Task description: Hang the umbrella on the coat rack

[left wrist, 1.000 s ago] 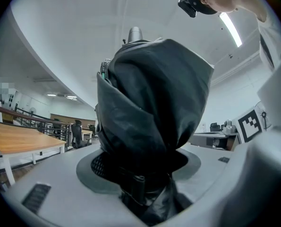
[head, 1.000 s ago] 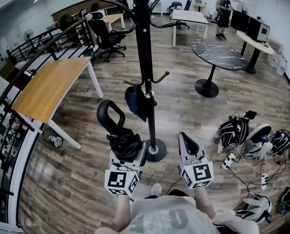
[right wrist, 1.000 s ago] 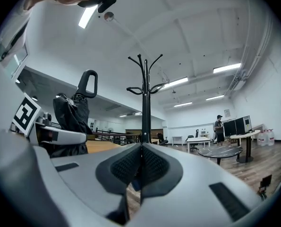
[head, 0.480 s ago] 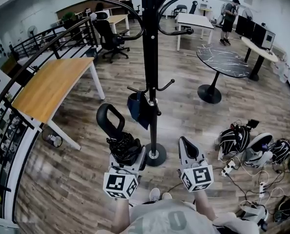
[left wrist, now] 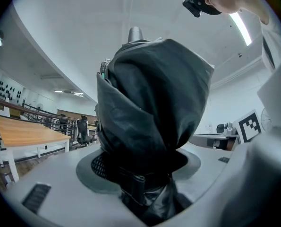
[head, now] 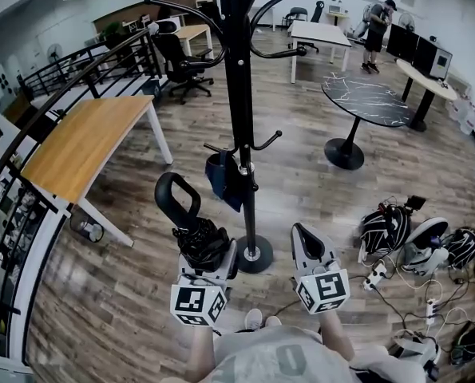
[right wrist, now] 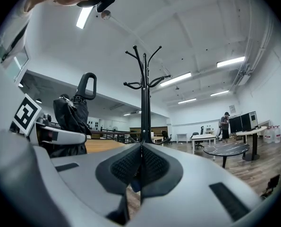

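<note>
A folded black umbrella [head: 199, 239] with a loop handle [head: 176, 199] stands upright in my left gripper [head: 207, 251], whose jaws are shut on its bunched fabric. In the left gripper view the umbrella [left wrist: 149, 122] fills the space between the pads. The black coat rack [head: 239, 118] rises just ahead, between the two grippers, with its round base [head: 255, 255] on the floor. My right gripper [head: 302, 236] is shut and holds nothing. In the right gripper view the rack [right wrist: 143, 103] stands straight ahead and the umbrella [right wrist: 72, 112] shows at the left.
A dark blue bag [head: 219, 175] hangs from a low hook on the rack. A wooden desk [head: 85, 142] and a railing [head: 53, 94] are at the left. At the right stand a round dark table [head: 365, 98] and bags and cables [head: 405, 230] on the floor. A person [head: 378, 24] stands far back.
Both grippers have crept slightly forward toward the rack. The umbrella stays in the left gripper's hold, and the right gripper stays shut.
</note>
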`<state>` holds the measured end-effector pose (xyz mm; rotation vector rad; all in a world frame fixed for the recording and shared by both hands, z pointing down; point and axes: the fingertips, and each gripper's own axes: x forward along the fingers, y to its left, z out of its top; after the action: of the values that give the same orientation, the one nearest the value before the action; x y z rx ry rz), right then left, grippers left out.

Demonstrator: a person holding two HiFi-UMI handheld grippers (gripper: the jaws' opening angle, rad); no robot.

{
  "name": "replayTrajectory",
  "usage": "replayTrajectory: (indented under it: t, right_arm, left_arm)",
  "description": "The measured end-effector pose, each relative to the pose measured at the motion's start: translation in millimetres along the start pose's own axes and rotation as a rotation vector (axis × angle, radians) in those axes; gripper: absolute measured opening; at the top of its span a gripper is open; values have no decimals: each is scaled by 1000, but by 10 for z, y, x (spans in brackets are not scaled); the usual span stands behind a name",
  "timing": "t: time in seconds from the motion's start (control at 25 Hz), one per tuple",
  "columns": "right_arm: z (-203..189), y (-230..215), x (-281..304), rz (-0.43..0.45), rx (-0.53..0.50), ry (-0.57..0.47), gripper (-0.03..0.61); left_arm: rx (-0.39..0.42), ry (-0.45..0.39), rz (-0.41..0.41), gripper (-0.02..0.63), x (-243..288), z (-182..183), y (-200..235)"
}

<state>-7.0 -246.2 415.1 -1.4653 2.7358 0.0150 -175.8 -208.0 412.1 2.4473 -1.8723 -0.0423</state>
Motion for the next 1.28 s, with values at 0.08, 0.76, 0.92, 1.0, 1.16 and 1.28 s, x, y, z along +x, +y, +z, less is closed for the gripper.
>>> replayTrajectory:
  t: [0.08,0.76,0.92,1.0,1.16,1.28]
  right_arm:
    - [-6,-7,24,4,3,-1,31]
    - [166,-56,130,6,24,-62,31]
    - [210,-90,167,-8,30,-69,31]
    - [213,-113,162,-13,32,-68,31]
    - [214,-212,126,-29,37,-74,31]
    - [219,-286,114,-45,43,-78,31]
  left_arm:
    - [-8,-1,-7,293,22,19,-1]
    - [88,-126,-374,293,545,1701,-620]
    - [133,-144,-483,293,711,2132,-777]
    - [132,-143,-545,293,782,2282,-852]
    - [117,-138,-649,293,913,2493,-990]
    - [105,-130,-702,293,1003,2581,-1051]
